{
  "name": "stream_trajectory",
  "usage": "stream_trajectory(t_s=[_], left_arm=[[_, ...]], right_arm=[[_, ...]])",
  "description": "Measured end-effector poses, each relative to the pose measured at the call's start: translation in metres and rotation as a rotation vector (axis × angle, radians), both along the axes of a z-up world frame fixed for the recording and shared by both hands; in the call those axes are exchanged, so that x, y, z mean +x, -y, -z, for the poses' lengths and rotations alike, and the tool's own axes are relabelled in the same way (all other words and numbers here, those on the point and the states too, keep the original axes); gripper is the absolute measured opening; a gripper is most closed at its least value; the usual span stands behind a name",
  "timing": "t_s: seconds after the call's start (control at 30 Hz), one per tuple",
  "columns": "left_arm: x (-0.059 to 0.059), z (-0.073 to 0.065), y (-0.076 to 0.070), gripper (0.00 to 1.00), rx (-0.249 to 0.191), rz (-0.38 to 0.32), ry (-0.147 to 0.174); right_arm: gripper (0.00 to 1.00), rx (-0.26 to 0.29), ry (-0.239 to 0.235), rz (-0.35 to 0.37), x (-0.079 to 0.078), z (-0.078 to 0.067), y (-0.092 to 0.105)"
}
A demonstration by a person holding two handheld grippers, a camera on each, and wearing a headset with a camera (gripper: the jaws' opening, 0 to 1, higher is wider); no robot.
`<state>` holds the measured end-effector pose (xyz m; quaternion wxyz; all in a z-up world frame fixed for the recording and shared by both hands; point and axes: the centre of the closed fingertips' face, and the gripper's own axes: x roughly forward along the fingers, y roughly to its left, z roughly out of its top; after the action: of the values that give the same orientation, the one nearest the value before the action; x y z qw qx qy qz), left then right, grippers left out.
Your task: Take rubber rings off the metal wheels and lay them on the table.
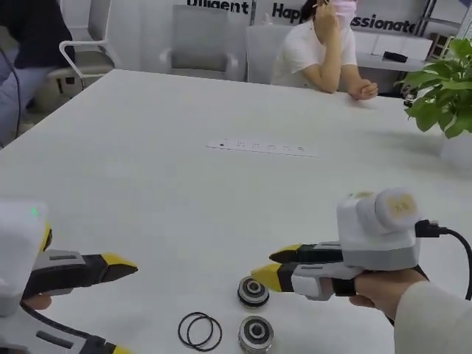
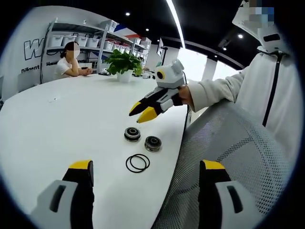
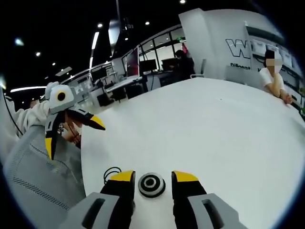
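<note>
Rubber rings [image 1: 199,331], two thin black overlapping loops, lay on table [image 1: 221,221], right of left gripper [image 1: 127,308] with jaws wide apart, lower one cut off, then two metal wheels [image 1: 253,291], right gripper [image 1: 264,267] jaws slightly apart beside farther wheel

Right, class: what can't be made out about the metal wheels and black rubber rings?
- Whether the farther metal wheel or nearer metal wheel carries a ring: too small, every view.
- Black rubber rings: partly behind a jaw of the right gripper, right gripper view.
- Left gripper: lower jaw cut by bottom edge, head view.
</note>
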<state>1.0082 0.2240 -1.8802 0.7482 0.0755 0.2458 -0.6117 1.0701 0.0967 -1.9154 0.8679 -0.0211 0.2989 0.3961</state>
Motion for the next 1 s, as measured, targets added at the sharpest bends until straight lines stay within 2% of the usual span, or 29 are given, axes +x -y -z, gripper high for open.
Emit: stream_trajectory(t_s=[0.1,0.27,0.4,0.5,0.57,0.6,0.73,0.87,0.93,0.97,1.0], left_arm=[[0.004,-0.007,0.003,0.91,0.001,0.005,0.019],[0.013,-0.026,0.013,0.92,0.02,0.045,0.091],[0.019,-0.042,0.026,0.93,0.012,0.084,0.131],[0.027,-0.055,0.042,0.92,0.0,0.103,0.151],[0.034,-0.065,0.057,0.92,-0.022,0.129,0.203],[0.036,-0.067,0.063,0.92,-0.022,0.143,0.215],[0.044,-0.065,0.085,0.88,0.001,0.191,0.246],[0.052,-0.06,0.102,0.85,0.003,0.204,0.267],[0.061,-0.057,0.111,0.8,-0.017,0.188,0.301],[0.069,-0.054,0.115,0.77,-0.038,0.158,0.319],[0.074,-0.05,0.117,0.72,-0.048,0.129,0.309]], right_arm=[[0.31,-0.021,-0.012,-0.009,-0.002,0.006,0.001],[0.32,-0.076,-0.031,-0.044,-0.008,0.018,0.001],[0.32,-0.096,-0.045,-0.054,-0.011,0.023,0.004],[0.32,-0.097,-0.053,-0.052,-0.012,0.024,0.005],[0.32,-0.098,-0.058,-0.049,-0.012,0.025,0.006],[0.32,-0.1,-0.06,-0.049,-0.012,0.026,0.007],[0.32,-0.105,-0.065,-0.051,-0.013,0.028,0.008],[0.32,-0.108,-0.068,-0.054,-0.014,0.029,0.008],[0.31,-0.111,-0.069,-0.056,-0.014,0.03,0.008],[0.31,-0.118,-0.071,-0.059,-0.015,0.031,0.009],[0.31,-0.122,-0.072,-0.06,-0.015,0.032,0.009]])
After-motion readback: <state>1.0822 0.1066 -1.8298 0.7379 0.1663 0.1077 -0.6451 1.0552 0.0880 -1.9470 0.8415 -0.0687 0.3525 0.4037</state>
